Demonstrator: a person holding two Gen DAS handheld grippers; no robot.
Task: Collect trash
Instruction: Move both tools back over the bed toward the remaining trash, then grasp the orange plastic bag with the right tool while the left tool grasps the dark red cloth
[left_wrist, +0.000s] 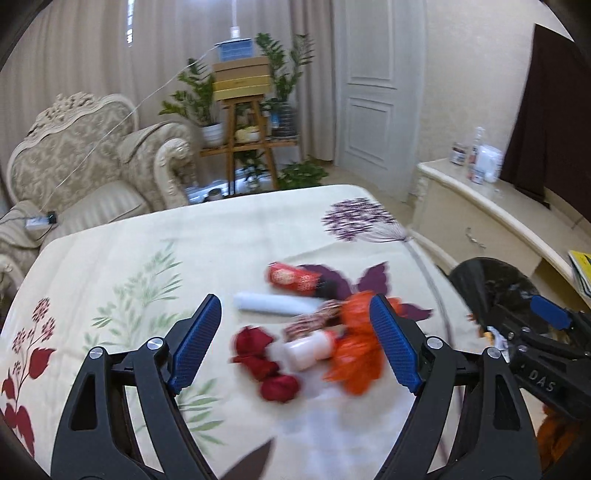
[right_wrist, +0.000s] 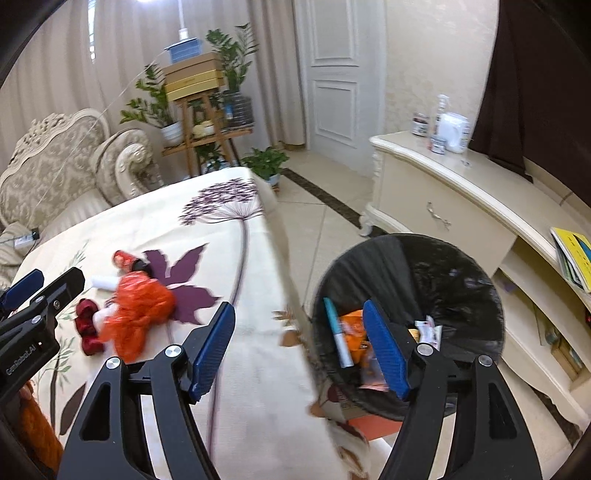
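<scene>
A heap of trash lies on the floral tablecloth (left_wrist: 129, 251): a red packet (left_wrist: 291, 278), a white tube (left_wrist: 273, 302), dark red crumpled wrappers (left_wrist: 266, 362), a small white bottle (left_wrist: 306, 349) and an orange plastic bag (left_wrist: 356, 354). My left gripper (left_wrist: 294, 298) hovers open over this heap, holding nothing. The right gripper (right_wrist: 299, 305) is open and empty above the table's right edge and the black-lined bin (right_wrist: 443, 266). Inside the bin lie a teal marker (right_wrist: 338, 336), an orange wrapper (right_wrist: 354, 332) and a white packet (right_wrist: 428, 330).
A cream cabinet (right_wrist: 443, 192) with bottles stands right of the bin, with books on its lower shelf. An armchair (left_wrist: 92, 166) sits behind the table, and a wooden plant stand (left_wrist: 247, 129) beside a white door. An orange sleeve (right_wrist: 37, 435) shows at the lower left.
</scene>
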